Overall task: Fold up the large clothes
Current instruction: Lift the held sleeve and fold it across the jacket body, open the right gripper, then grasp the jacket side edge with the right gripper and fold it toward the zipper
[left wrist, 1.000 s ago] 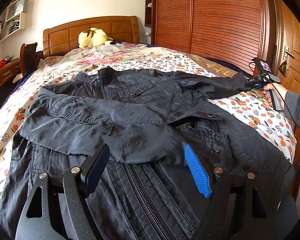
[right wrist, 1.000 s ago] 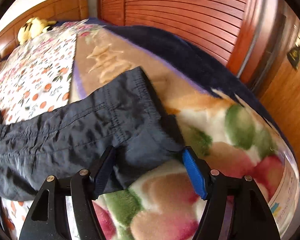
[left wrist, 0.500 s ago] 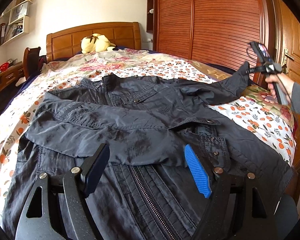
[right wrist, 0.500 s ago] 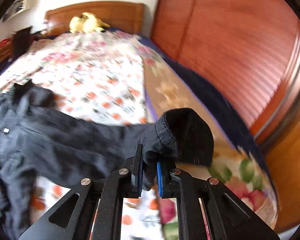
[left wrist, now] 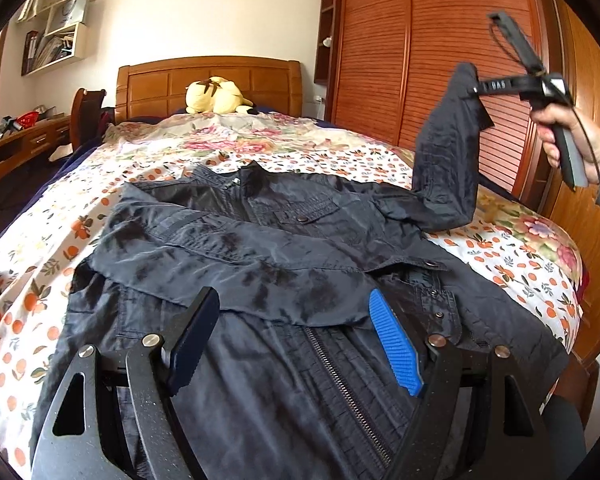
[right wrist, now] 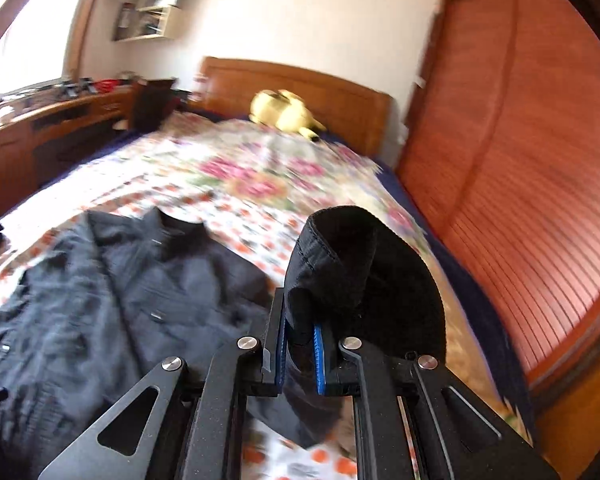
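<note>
The jacket (left wrist: 284, 248) was dark navy, almost black, with darker blotches across its folded sleeve and a silver-toothed zip down the front. The bedspread (left wrist: 52, 264) was white, printed with small orange fruits and green leaves, and gave way toward the headboard to larger pink and red flowers. The plush toy (left wrist: 216, 96) was pale yellow with dark brown markings. The headboard (left wrist: 208, 80) and the slatted wardrobe doors (left wrist: 436, 60) were warm reddish-brown wood. The left gripper (left wrist: 296, 340) was black with one bright blue ribbed pad; the right gripper (right wrist: 298, 354) showed blue pad edges against black.
</note>
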